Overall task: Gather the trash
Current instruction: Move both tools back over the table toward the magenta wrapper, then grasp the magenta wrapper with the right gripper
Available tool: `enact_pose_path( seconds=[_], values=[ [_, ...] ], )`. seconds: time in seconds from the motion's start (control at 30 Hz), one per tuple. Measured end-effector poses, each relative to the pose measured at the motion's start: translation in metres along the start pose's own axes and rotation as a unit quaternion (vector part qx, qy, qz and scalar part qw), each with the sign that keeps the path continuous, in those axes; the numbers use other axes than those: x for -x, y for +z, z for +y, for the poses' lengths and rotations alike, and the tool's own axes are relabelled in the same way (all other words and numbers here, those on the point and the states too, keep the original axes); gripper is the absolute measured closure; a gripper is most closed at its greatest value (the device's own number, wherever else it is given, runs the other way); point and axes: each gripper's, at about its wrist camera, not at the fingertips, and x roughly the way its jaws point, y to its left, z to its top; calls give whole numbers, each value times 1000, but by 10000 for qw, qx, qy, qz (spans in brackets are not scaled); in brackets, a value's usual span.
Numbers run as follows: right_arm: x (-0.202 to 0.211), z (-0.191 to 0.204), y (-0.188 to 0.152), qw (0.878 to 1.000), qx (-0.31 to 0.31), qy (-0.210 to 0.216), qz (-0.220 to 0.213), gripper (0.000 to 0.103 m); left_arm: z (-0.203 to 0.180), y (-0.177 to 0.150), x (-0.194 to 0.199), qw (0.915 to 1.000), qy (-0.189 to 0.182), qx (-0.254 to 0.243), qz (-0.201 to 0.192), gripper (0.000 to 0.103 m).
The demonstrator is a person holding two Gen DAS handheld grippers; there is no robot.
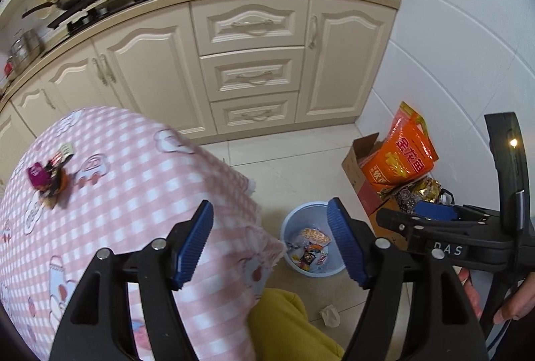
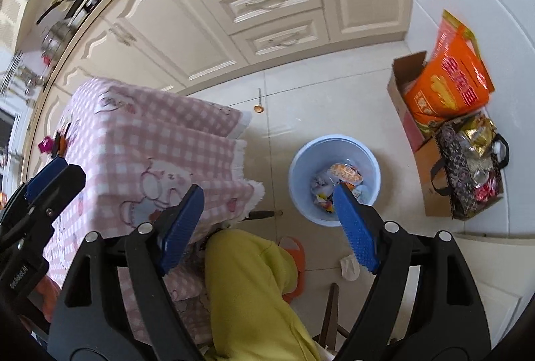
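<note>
A light blue bin (image 1: 287,229) (image 2: 302,175) stands on the floor beside the table and holds several snack wrappers (image 1: 312,249) (image 2: 344,175). My left gripper (image 1: 271,242) is open and empty, held above the table corner and the bin. My right gripper (image 2: 269,225) is open and empty, above the bin's near side; it also shows at the right of the left wrist view (image 1: 434,220). More wrappers (image 1: 48,175) (image 2: 50,143) lie on the far left of the pink checked tablecloth (image 1: 133,187) (image 2: 174,140). A crumpled tissue (image 1: 331,316) (image 2: 349,267) lies on the floor.
Cream kitchen cabinets (image 1: 250,60) run along the back. A cardboard box with an orange bag (image 1: 404,157) (image 2: 448,83) and a dark patterned bag (image 2: 468,167) stand by the right wall. The person's yellow-clad leg (image 2: 254,287) and an orange slipper (image 2: 297,257) are below. A spoon (image 2: 259,101) lies on the floor.
</note>
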Motion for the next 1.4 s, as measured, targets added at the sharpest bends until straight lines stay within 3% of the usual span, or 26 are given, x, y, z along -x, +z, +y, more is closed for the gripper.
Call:
enact_pose_path(
  seconds=[0.3, 0.7, 1.07, 1.4],
  values=[
    [1, 85, -5, 9962, 849, 213, 18, 24, 71, -22, 35, 9972, 272, 667, -213, 30],
    [-12, 206, -15, 9795, 1956, 421, 228, 24, 185, -60, 76, 9817, 751, 1709, -364, 29],
    [-25, 301, -24, 9654, 2485, 717, 335, 24, 267, -91, 98, 9645, 1008, 2397, -457, 29],
    [-48, 373, 2, 9573, 2793, 705, 241, 24, 319, -96, 102, 9540, 1171, 2722, -457, 29]
  ],
)
